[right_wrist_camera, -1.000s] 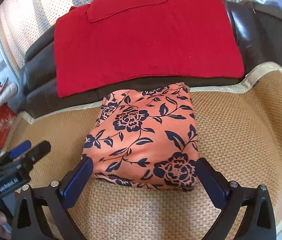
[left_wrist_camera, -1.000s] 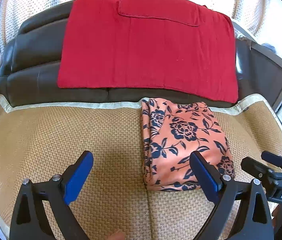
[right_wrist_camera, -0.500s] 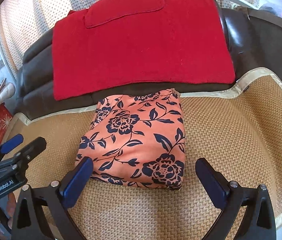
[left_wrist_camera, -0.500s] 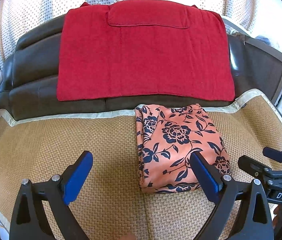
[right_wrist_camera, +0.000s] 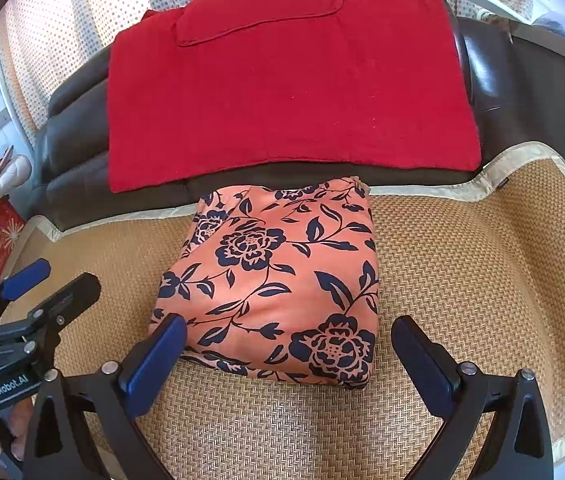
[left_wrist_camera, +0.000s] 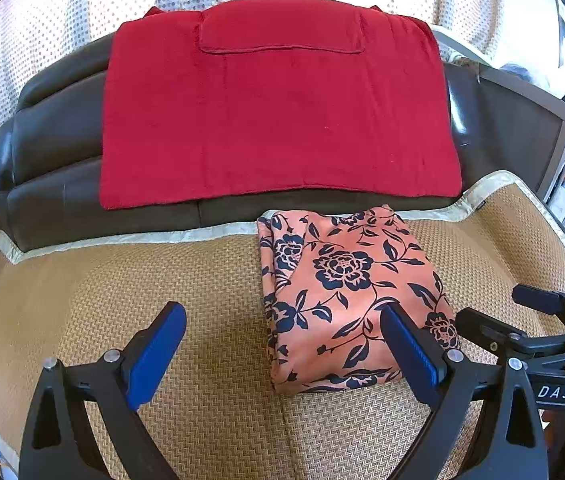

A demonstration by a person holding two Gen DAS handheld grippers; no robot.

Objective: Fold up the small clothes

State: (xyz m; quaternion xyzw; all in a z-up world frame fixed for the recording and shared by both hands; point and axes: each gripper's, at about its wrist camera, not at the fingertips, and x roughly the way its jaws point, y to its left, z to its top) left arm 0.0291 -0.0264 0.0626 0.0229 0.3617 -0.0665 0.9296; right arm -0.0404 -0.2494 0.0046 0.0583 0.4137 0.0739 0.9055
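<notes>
1. Bare mat to the left of the cloth and to its right, bordered by a pale trim at the back and side edges.
2. Behind the trim, a dark sofa back with a red towel draped over it.
3. Cloth folded into a compact rectangle, far edge touching the trim; orange with dark blue flowers and leaves, layered folds visible on its left side.
4. Left gripper near the front left of the cloth, fingers wide apart, holding nothing.
5. Right gripper at the front edge of the cloth, fingers also spread wide, empty.
</notes>
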